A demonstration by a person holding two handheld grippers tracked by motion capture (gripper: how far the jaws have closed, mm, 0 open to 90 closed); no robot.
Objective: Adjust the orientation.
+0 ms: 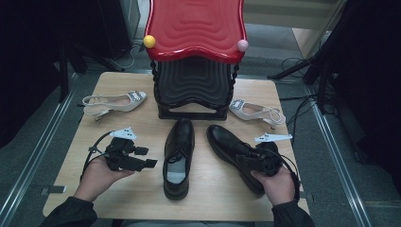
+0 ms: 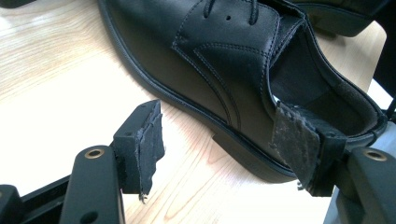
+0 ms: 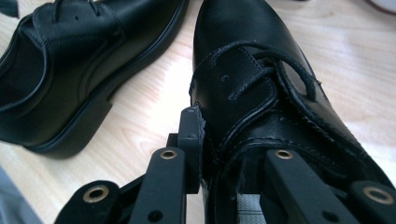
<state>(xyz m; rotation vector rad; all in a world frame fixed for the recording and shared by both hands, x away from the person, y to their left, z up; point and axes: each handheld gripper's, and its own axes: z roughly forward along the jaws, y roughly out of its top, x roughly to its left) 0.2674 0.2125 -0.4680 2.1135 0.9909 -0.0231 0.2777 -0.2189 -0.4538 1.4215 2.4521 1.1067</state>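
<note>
Two glossy black lace-up shoes [image 1: 178, 158] — right gripper [image 3: 219, 140] pinching one [image 3: 261, 88], left gripper [image 2: 224, 149] spread.

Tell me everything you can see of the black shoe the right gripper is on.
The right black shoe is a glossy, leather-looking lace-up with tied black laces and a dark sole. It rests upright on the wooden table, toe angled towards the red-topped stool. The right gripper clamps its collar wall, one jaw outside, one inside the opening. Its mate lies beside it, apart.
</note>
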